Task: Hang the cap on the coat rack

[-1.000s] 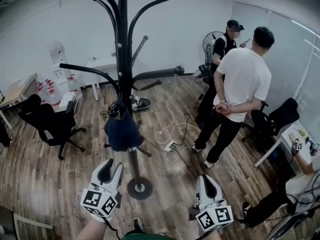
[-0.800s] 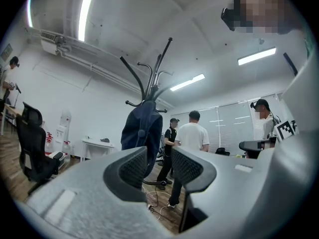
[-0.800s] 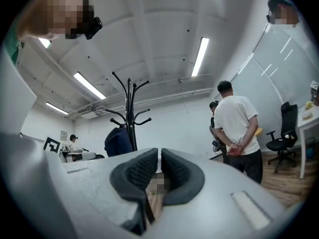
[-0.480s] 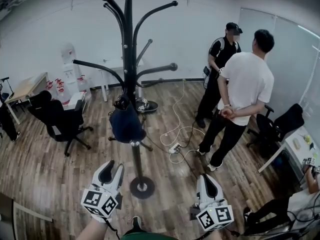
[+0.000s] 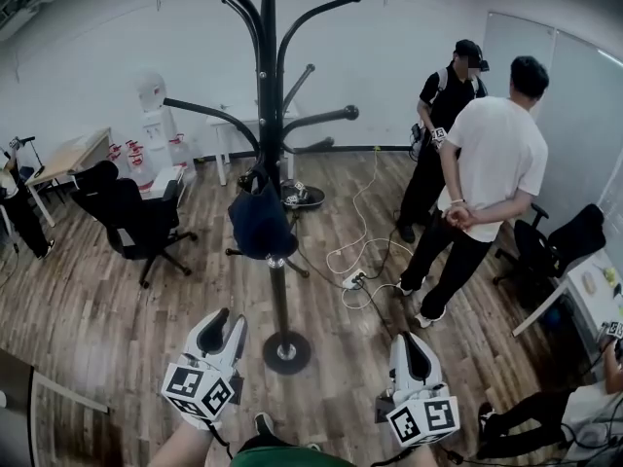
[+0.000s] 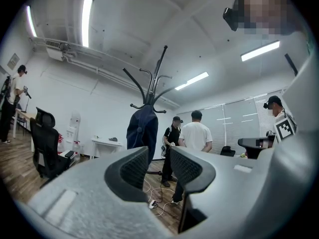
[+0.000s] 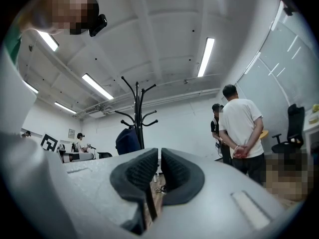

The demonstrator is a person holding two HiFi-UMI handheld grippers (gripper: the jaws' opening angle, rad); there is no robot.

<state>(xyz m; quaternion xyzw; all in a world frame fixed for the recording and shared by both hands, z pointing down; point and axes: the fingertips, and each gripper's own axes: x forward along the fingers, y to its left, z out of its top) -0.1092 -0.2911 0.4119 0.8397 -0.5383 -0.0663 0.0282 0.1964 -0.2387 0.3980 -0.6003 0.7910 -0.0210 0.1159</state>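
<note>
Right gripper (image 5: 411,341) empty; coat rack (image 5: 270,115), floor cables (image 5: 355,251), bystander (image 5: 492,154) ahead.

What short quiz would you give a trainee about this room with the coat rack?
1. True or false: the cap hangs on the rack.
2. What lies on the floor right of the rack? A) white cable B) ball C) ladder
3. Fill in: the right gripper holds ____.
Key: 1 true; 2 A; 3 nothing.
</note>
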